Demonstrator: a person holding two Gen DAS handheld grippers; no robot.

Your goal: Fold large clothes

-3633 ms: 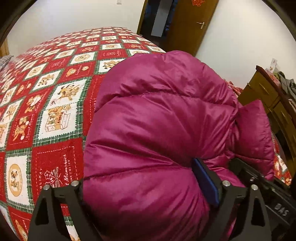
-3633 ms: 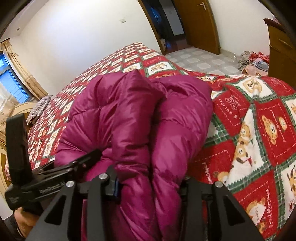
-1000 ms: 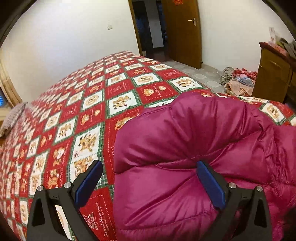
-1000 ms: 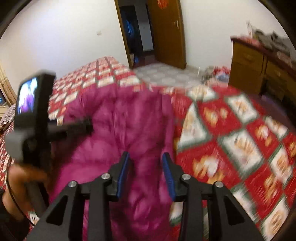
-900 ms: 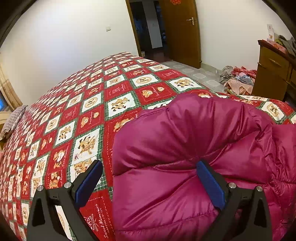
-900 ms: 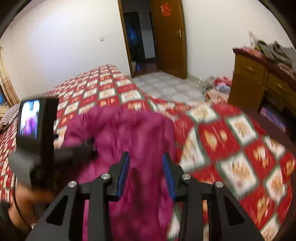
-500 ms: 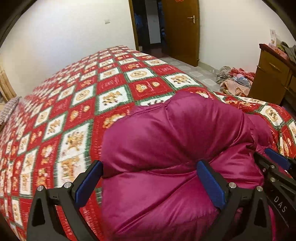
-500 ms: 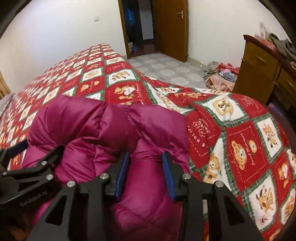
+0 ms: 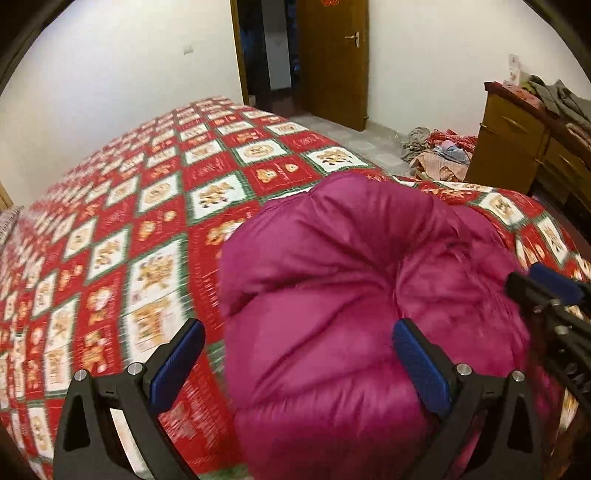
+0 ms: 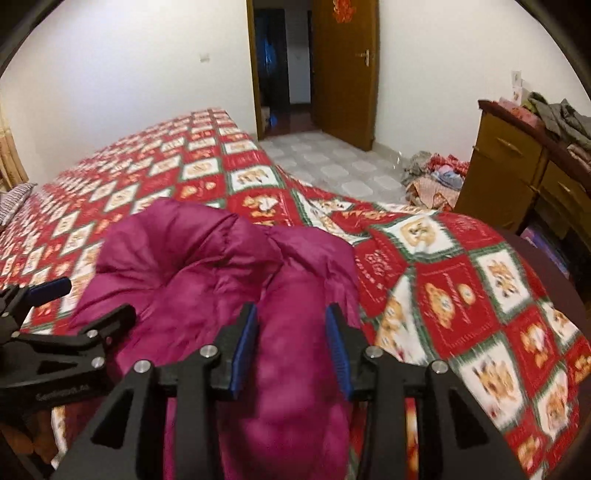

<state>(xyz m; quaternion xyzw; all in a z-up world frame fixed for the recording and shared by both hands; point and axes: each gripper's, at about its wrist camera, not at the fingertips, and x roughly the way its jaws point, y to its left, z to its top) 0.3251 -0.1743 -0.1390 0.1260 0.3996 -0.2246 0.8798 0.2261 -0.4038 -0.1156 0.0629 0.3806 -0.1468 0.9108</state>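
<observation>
Between the wide-spread left claw (image 9: 299, 365), let go since earlier, bulges the jacket (image 9: 362, 295), while the right claw (image 10: 291, 347) pinches one fold, suggesting a folded bundle.

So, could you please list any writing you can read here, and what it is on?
"GenRobot.AI": white print on the left hand-held gripper, blurred and only roughly legible.
Lettering in the quilt's red squares: too blurred to read.
Red sign on the door: unreadable.
</observation>
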